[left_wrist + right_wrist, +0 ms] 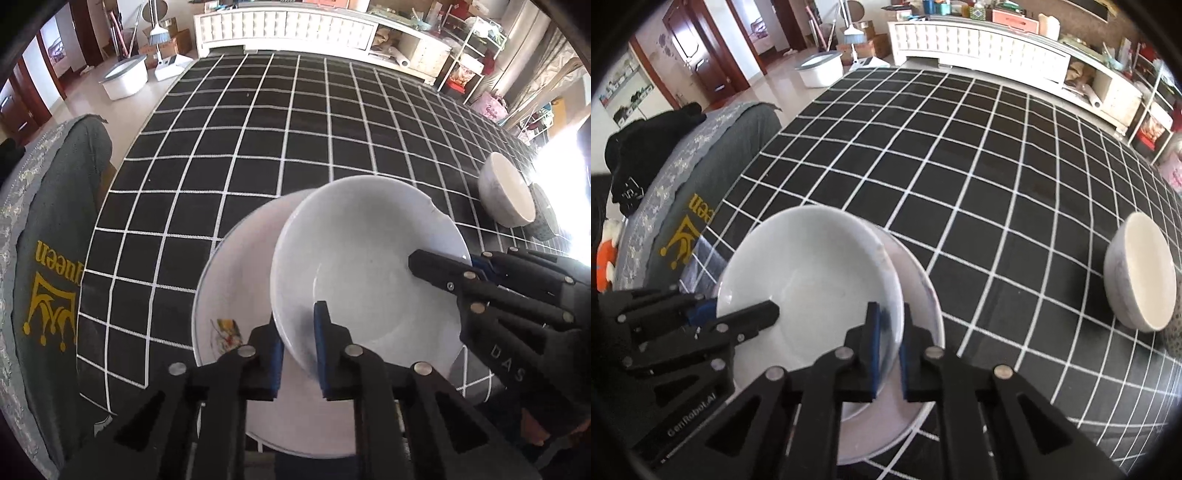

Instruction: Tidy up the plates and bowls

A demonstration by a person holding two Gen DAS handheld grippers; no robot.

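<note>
A white deep plate (pixel 369 258) (pixel 812 266) sits tilted over a larger white plate (pixel 236 280) (pixel 923 295) that bears a small coloured print, near the front edge of the table. My left gripper (pixel 298 325) (pixel 738 310) is shut on the upper plate's near-left rim, one pad inside and one outside. On the opposite rim, my right gripper (pixel 890 317) (pixel 454 258) is shut the same way. The upper plate's far rim has a small chip. Off to the right stands a white bowl (pixel 506 195) (pixel 1141 273), with a patterned bowl (pixel 545 218) (pixel 1174 332) just behind it.
A black cloth with white grid lines covers the table (pixel 295 129) (pixel 960 166). At the table's left stands a chair draped in grey fabric with a gold crown print (pixel 55 258) (pixel 701 221). A white tub (pixel 125 77) and a white cabinet (pixel 979 48) lie beyond.
</note>
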